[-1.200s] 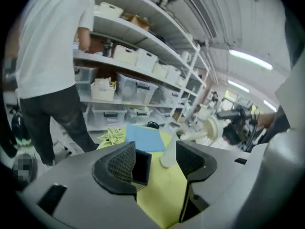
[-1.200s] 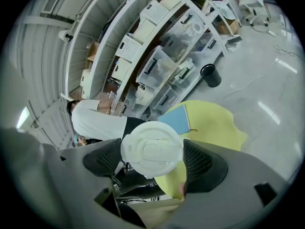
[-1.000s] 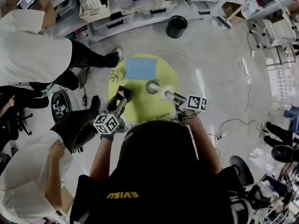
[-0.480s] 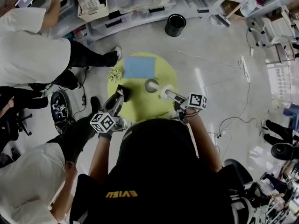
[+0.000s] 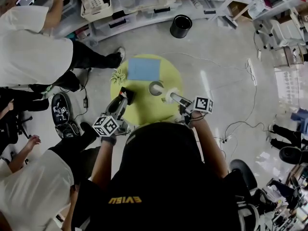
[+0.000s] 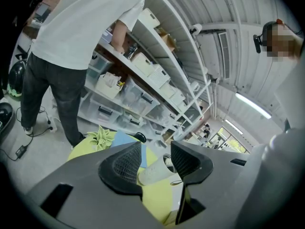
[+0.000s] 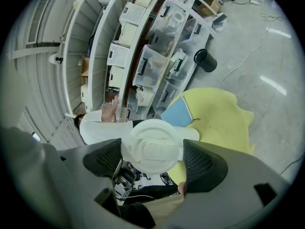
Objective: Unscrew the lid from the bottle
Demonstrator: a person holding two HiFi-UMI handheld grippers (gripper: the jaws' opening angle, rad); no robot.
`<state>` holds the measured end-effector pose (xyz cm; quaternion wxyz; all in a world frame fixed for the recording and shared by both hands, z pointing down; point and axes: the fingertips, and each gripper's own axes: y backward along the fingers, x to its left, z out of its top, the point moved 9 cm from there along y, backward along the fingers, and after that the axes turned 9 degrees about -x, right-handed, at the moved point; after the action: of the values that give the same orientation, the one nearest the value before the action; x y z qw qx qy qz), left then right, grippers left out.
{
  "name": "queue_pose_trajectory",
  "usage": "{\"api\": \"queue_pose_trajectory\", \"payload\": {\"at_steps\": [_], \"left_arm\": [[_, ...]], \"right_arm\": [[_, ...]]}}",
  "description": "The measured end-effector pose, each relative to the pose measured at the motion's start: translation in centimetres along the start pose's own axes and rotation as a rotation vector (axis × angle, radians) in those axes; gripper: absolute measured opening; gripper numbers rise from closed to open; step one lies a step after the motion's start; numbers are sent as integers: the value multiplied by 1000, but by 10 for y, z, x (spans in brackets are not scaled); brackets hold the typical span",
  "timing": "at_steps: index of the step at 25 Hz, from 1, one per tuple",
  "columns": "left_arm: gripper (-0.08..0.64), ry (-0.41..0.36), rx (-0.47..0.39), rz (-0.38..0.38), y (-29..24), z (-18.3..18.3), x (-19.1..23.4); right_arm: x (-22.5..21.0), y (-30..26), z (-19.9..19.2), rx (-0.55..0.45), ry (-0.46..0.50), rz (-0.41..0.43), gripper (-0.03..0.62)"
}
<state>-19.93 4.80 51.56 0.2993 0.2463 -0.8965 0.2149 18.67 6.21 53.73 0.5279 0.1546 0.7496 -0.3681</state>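
A white bottle [image 5: 166, 94] lies level above the round yellow-green table [image 5: 144, 113], and my right gripper [image 5: 176, 99] is shut on it. In the right gripper view its round white end [image 7: 152, 149] fills the gap between the pads. The far end [image 5: 156, 88] looks like a grey ring; I cannot tell whether a lid sits there. My left gripper [image 5: 124, 98] hovers over the table's left part, apart from the bottle. Its jaws have just been closing and hold nothing. Through them the bottle [image 6: 153, 171] shows further off.
A blue notebook [image 5: 143, 70] and a green plant-like thing [image 5: 119, 76] lie on the table's far side. A black bin [image 5: 180, 26] stands on the floor before shelves of boxes [image 5: 139, 4]. Two people in white shirts [image 5: 33, 47] [image 5: 33, 186] are at the left. Cables [image 5: 250, 81] run on the right.
Both grippers and the bottle stay where they were. The person at the lower left has drawn back from the table.
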Motion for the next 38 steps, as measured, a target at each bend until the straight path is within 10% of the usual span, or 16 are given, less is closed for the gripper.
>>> {"api": "queue_pose_trajectory", "payload": {"at_steps": [38], "left_arm": [[195,-78,73,68,-12,-16,-10]], "right_arm": [[12,-1,2,56,104,-43,404]]}}
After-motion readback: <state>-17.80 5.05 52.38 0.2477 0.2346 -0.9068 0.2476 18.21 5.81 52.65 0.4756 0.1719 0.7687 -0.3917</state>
